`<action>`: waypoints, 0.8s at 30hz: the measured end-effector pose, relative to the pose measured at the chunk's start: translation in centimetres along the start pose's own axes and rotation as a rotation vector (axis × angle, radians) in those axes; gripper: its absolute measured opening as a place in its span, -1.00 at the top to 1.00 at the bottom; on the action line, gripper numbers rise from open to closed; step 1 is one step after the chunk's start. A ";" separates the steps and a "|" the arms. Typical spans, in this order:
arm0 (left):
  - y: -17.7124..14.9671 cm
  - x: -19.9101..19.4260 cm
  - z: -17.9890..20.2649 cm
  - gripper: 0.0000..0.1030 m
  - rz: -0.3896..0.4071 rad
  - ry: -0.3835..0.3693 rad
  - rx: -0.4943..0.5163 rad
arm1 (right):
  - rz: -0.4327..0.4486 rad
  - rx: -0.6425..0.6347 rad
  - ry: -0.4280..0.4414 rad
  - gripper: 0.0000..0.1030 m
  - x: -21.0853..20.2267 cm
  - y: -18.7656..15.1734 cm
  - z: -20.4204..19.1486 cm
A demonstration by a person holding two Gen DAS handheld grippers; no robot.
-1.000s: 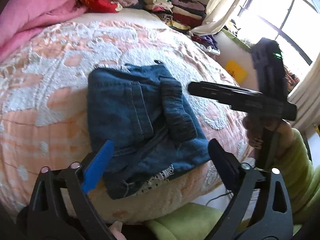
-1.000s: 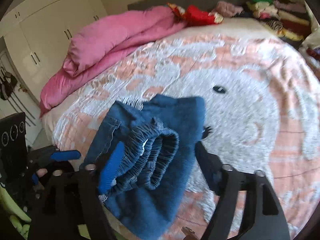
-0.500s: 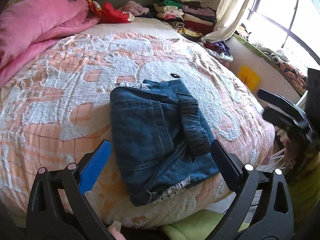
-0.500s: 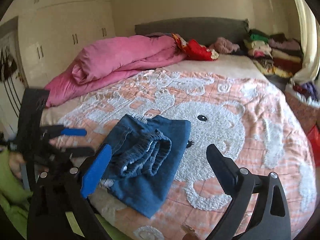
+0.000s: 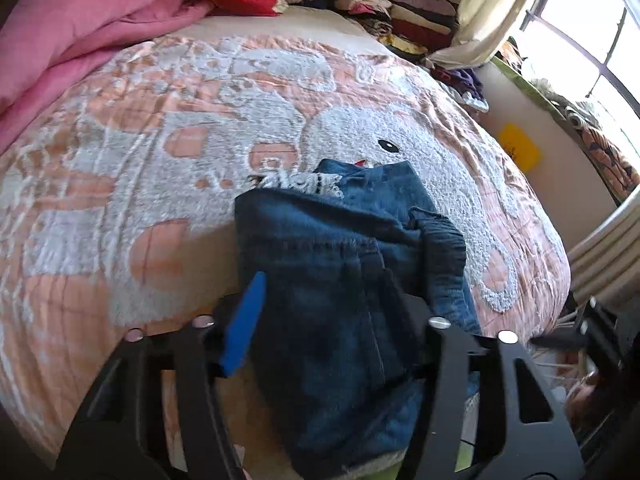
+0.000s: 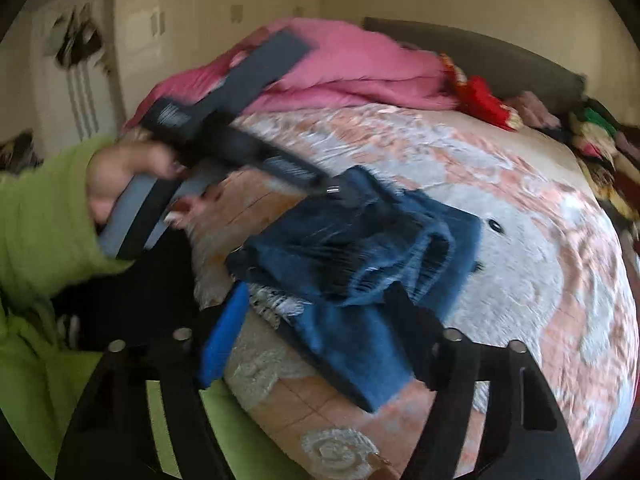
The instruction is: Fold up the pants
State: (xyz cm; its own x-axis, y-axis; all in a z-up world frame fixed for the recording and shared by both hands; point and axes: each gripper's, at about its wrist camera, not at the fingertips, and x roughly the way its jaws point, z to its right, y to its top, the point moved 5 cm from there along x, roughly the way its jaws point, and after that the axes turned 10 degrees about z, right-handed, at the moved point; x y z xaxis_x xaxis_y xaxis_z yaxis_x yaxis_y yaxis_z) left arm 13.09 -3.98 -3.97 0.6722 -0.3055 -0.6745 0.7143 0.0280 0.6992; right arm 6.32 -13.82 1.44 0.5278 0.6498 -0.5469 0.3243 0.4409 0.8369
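The folded blue denim pants (image 5: 344, 264) lie near the front edge of the bed. My left gripper (image 5: 332, 292) has the pants filling the gap between its closing jaws, and both fingers touch the denim. In the right wrist view the left gripper (image 6: 332, 190) pinches the far edge of the pants (image 6: 360, 248), and the cloth peaks up there. My right gripper (image 6: 318, 292) straddles the near end of the pants with its jaws closing. Its blue pad (image 6: 224, 340) stands clear of the cloth. A hand (image 6: 120, 176) in a green sleeve holds the left gripper.
The pink and white bedspread (image 5: 160, 160) covers the bed. A pink quilt (image 5: 80, 32) is heaped at the back left. Stacked folded clothes (image 5: 392, 12) sit at the back right by a curtain and window (image 5: 580, 52). The bed edge drops off close below the pants.
Both grippers have come in over the pants and their jaws have narrowed. The left one now has the pants between its fingers. The right view has tilted and the left gripper has swung across it.
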 end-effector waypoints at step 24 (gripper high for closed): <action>0.5 3.0 -1.4 0.19 -0.049 0.002 0.000 | -0.148 -0.323 0.249 0.90 6.5 0.7 -4.7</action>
State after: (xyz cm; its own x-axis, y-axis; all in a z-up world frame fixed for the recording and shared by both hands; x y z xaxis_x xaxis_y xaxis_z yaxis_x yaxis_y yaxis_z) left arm 15.71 -3.52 -5.96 0.6368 -0.3044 -0.7084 0.7464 0.0131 0.6654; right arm 6.29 -6.38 -1.68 0.2760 0.6769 -0.6824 0.0990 0.6862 0.7207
